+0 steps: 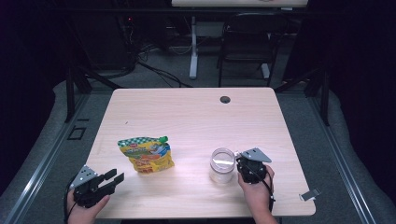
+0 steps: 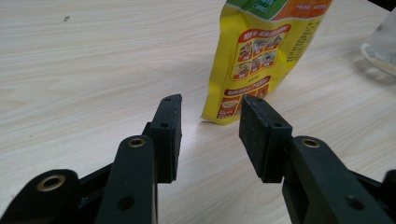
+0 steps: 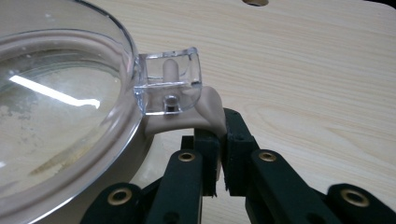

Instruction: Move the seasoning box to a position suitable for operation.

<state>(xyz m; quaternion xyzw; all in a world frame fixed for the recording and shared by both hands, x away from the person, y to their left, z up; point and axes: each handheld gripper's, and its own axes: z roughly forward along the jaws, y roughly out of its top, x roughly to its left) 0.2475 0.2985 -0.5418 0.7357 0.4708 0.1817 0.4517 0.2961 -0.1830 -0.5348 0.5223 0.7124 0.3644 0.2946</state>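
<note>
A yellow snack pouch (image 1: 147,156) with a green cap lies on the wooden table (image 1: 196,116), left of centre. My left gripper (image 1: 114,176) rests near the front left corner, open and empty, pointing toward the pouch (image 2: 252,51), which stands just beyond the left gripper (image 2: 211,106) in its own view. A clear round jar (image 1: 222,165) with a clear lid (image 3: 56,107) stands right of centre. My right gripper (image 1: 239,161) is against the jar's right side. The right gripper (image 3: 218,140) is shut on the beige tab (image 3: 210,105) under the clear latch (image 3: 170,79).
A dark grommet hole (image 1: 225,99) sits near the table's far edge. A small metal clip (image 1: 309,194) lies at the front right corner. A black chair (image 1: 247,42) and another desk's leg (image 1: 193,46) stand beyond the table. The jar's edge (image 2: 380,46) shows at the far right.
</note>
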